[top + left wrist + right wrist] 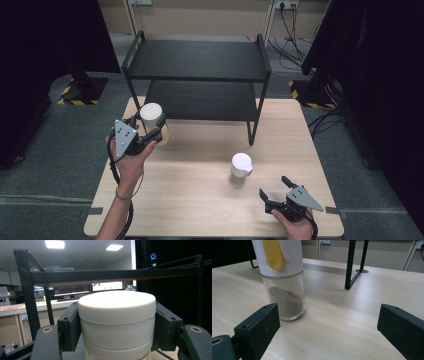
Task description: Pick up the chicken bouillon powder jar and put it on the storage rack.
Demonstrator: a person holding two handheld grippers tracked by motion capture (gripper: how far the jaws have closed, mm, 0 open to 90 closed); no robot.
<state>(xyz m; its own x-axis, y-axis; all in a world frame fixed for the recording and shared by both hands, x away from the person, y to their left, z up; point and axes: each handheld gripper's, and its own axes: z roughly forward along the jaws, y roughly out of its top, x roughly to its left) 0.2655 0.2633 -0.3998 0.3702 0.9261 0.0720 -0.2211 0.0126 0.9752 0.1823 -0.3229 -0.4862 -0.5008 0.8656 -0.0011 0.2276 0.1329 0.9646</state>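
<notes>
White-lidded jar sits clamped in the left gripper, over at the left-centre of the high view, lifted off the wooden table with its shadow on the wood just under it. In the left gripper view both pads press flat on the jar's sides right below the lid, so that grip is tight on the jar. It's pretty close to the front left leg of the black two-tier shelf, and in that view the shelf's top rail runs across just above the lid, so not much headroom there.

Moving right, the middle of the table is mostly bare wood with loads of space. A second jar, the glass one with the white cap, stands upright right of centre, well apart from the shelf's front right leg. In the right gripper view you can see it's got brownish powder in the bottom and a yellow tab on the cap.

Lower right, the right gripper hangs near the table's front edge, jaws spread wide with nothing between them, near the glass jar but not touching it.
</notes>
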